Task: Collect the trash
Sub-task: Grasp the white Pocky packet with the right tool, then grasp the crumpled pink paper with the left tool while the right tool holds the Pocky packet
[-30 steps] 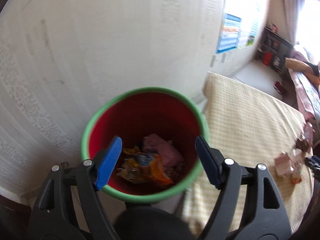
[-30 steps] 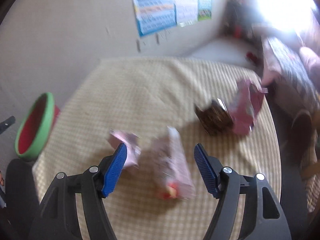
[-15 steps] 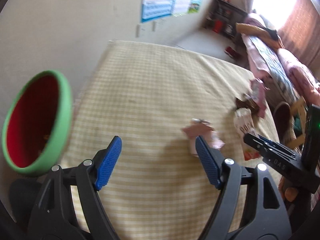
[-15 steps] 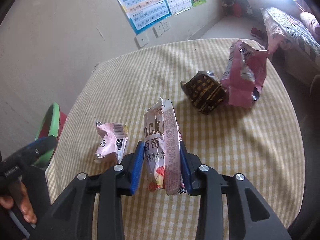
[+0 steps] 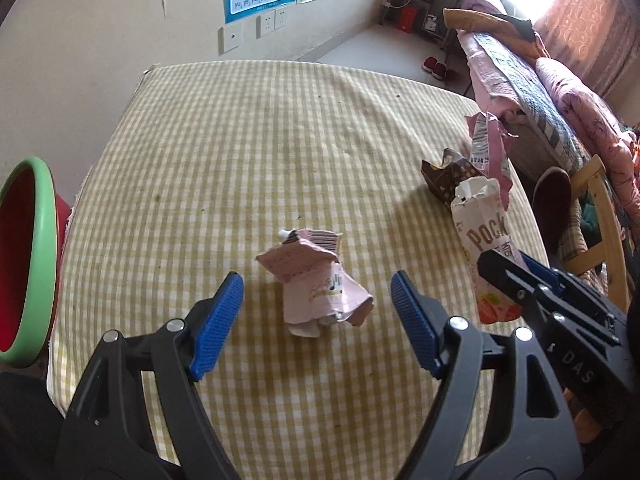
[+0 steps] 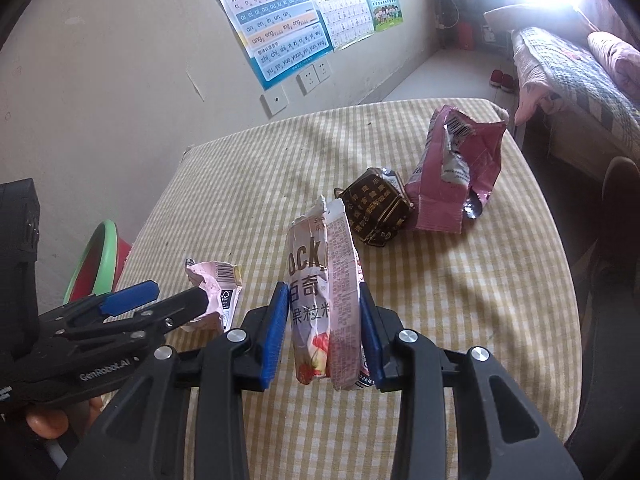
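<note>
- The right tool [image 6: 324, 336] has just been closing; its blue pads now press both sides of a tall pink-and-white Pocky box [image 6: 326, 300], which stands upright on the checked yellow worktop [image 6: 480, 320], torn open at the top.
- The left tool [image 5: 316, 320] stands wide, nothing gripped; a crumpled pale pink carton [image 5: 316, 280] lies on the worktop between its pads, touching neither.
- In the right wrist view, the left tool's nearer finger crosses in front of that pink carton, whose barcode flap sticks up; a fingertip of the person's hand [image 6: 48, 420] shows under the tool's handle.
- Beyond the Pocky box a dark brown patterned carton [image 6: 376, 210] lies tilted, touching a torn pink snack bag [image 6: 456, 176] that stands open at the worktop's right edge.
- A red bin with a green rim [image 5: 28, 256] sits off the worktop's left edge.
- Farther off: wall sockets [image 5: 272, 24], alphabet posters [image 6: 276, 28], a bed with patterned quilts [image 5: 540, 92], red slippers [image 5: 434, 68].
</note>
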### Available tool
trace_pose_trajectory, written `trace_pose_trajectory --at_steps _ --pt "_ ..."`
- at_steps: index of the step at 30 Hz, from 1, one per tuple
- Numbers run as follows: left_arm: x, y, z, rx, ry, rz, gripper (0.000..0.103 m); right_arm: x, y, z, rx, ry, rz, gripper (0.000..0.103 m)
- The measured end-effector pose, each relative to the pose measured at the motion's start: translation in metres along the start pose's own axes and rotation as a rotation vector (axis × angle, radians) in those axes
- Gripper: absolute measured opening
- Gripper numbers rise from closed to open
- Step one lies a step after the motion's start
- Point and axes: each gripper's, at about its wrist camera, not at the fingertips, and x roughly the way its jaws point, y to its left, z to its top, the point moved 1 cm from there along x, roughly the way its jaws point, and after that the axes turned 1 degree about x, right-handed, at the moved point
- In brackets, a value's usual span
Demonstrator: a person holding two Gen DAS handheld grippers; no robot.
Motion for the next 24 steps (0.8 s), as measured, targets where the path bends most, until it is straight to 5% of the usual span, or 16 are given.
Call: trace_pose_trajectory --at_steps 15,24 --pt "0.016 -0.001 0.000 0.005 0.044 0.017 0.073 -0.005 -0.004 0.004 0.010 -0.017 0.021 0.034" --pt "0.019 -0.002 0.002 0.020 0.051 0.015 0.058 -0.004 -0.005 0.004 0.015 -0.016 0.031 0.034"
